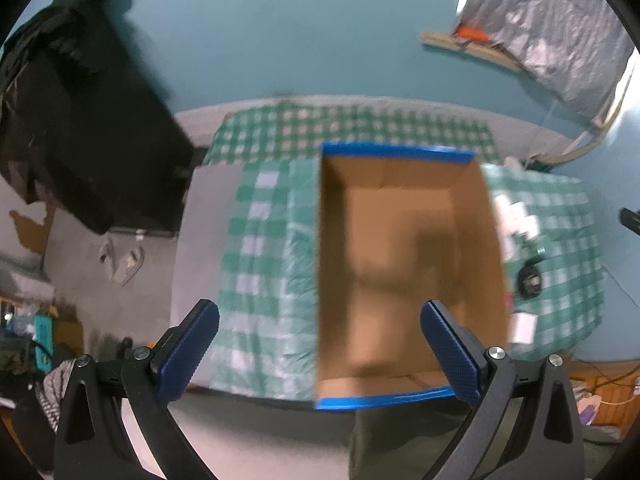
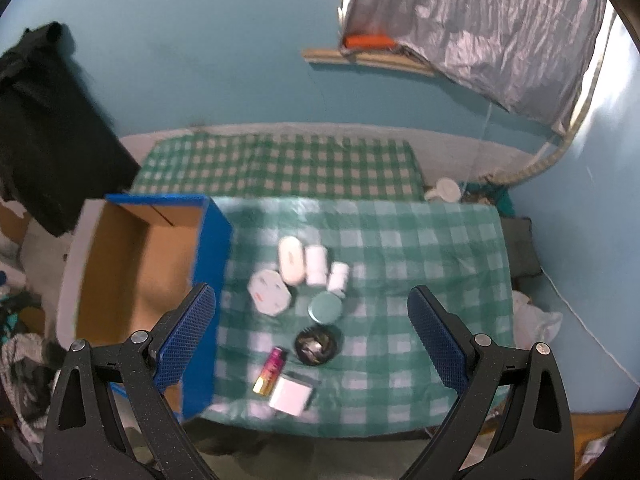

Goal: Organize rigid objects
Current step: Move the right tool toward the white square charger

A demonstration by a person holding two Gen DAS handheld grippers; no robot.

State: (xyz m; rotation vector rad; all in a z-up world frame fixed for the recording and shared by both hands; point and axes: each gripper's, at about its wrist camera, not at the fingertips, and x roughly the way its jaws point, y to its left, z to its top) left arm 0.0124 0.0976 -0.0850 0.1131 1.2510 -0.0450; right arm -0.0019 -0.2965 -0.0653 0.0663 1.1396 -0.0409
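Note:
An empty cardboard box (image 1: 400,264) with blue outer walls stands on a green checked cloth; in the right wrist view the box (image 2: 136,268) is at the left. To its right lie a white octagonal container (image 2: 269,293), three white bottles (image 2: 291,259), a teal lid (image 2: 325,308), a black round dish (image 2: 318,345), a pink-and-gold tube (image 2: 271,370) and a small white box (image 2: 291,396). My left gripper (image 1: 320,356) hangs open above the box's near edge. My right gripper (image 2: 312,344) hangs open above the small items. Neither holds anything.
The checked cloth (image 2: 400,248) covers a low table near a teal wall. A black garment (image 1: 80,120) hangs at the left. A silver sheet (image 2: 480,32) hangs over a wooden shelf at the upper right. Clutter lies on the floor at both sides.

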